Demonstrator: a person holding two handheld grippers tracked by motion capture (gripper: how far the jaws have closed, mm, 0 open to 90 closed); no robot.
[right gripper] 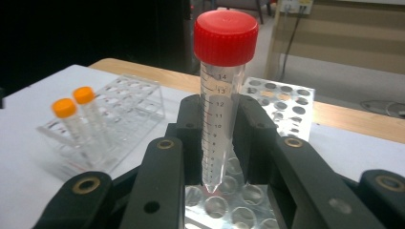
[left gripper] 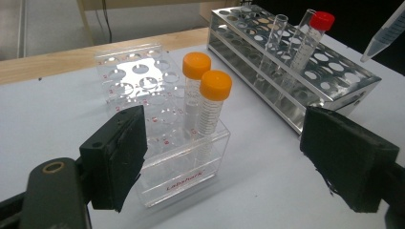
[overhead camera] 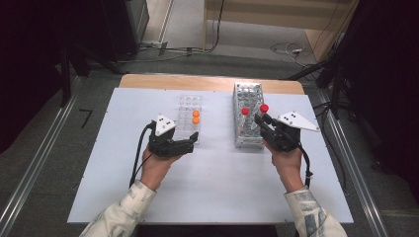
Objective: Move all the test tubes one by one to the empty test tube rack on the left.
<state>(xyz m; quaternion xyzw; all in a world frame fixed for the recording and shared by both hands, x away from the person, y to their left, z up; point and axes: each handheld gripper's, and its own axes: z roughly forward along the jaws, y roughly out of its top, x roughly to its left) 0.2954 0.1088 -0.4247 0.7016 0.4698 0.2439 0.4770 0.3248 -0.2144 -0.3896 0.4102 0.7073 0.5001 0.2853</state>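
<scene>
Between the clenched pads of the right gripper (right gripper: 224,143), grasped upright, a red-capped tube (right gripper: 222,95) with its tip just above the metal rack (right gripper: 282,102), well apart from the left gripper (left gripper: 224,162), released around the clear rack (left gripper: 157,157) of orange-capped tubes (left gripper: 210,102)

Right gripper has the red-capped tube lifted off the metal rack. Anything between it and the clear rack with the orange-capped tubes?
Nothing visible blocks it. The red-capped tube is clamped in the right gripper above the metal rack; bare table lies between that and the clear rack. The left gripper sits open at the clear rack's near end.
</scene>
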